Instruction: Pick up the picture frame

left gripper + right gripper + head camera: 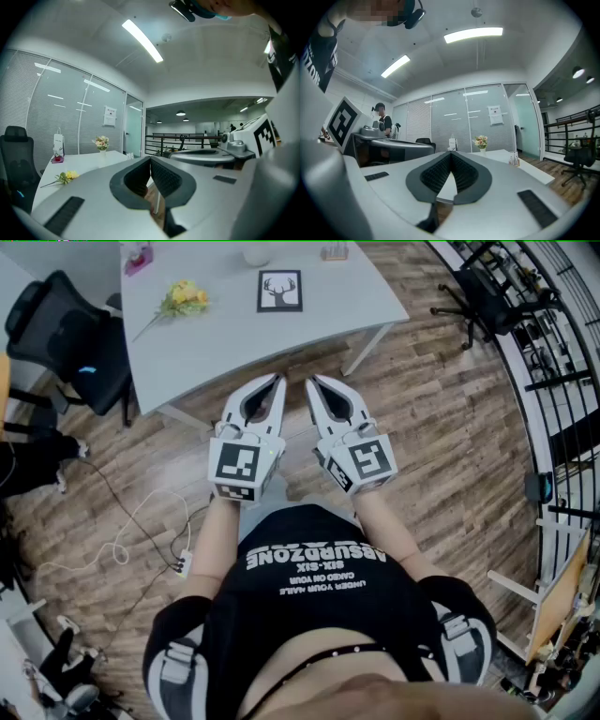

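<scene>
White plastic left gripper (275,383) and right gripper (317,383) are held side by side ahead of the person's torso, roughly level, tips towards one pale table (225,348). Both jaw pairs are pressed together on nothing. One picture frame (279,291) lies flat on that table, well apart from them, near one yellow flower sprig (184,298).

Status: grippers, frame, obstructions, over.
Both shut, empty: left gripper, right gripper, short of the table. The picture frame flat on it, untouched. Nothing in the way; yellow flowers off to its left.
</scene>
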The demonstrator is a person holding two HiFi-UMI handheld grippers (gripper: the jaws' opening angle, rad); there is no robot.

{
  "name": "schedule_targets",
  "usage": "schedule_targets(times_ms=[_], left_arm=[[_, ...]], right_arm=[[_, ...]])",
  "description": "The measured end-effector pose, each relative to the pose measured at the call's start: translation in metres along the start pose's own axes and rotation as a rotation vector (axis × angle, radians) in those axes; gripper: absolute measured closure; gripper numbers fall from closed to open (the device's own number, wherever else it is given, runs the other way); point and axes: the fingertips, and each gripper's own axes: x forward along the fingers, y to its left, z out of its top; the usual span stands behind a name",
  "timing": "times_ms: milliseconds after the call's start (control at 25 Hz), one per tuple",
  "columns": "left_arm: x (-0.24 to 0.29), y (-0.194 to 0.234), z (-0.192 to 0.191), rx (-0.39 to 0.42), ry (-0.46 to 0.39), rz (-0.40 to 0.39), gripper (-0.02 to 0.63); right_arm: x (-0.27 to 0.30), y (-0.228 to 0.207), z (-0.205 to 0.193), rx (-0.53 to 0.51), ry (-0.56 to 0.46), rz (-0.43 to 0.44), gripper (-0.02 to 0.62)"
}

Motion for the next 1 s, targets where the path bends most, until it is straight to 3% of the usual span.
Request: schedule_targets(times_ms=[440,1000], left_arm=[[0.038,0.066,-0.012,-0.021,0.025,-0.05,0.589],[0.09,0.114,-0.03,-0.058,0.078,-0.086,0.589]], right_arm=[[0.068,-0.009,-0.013,0.004,0.005,-0.052,0.578],[0.124,-0.052,-0.038,0.017,0.053,-0.107,0.578]])
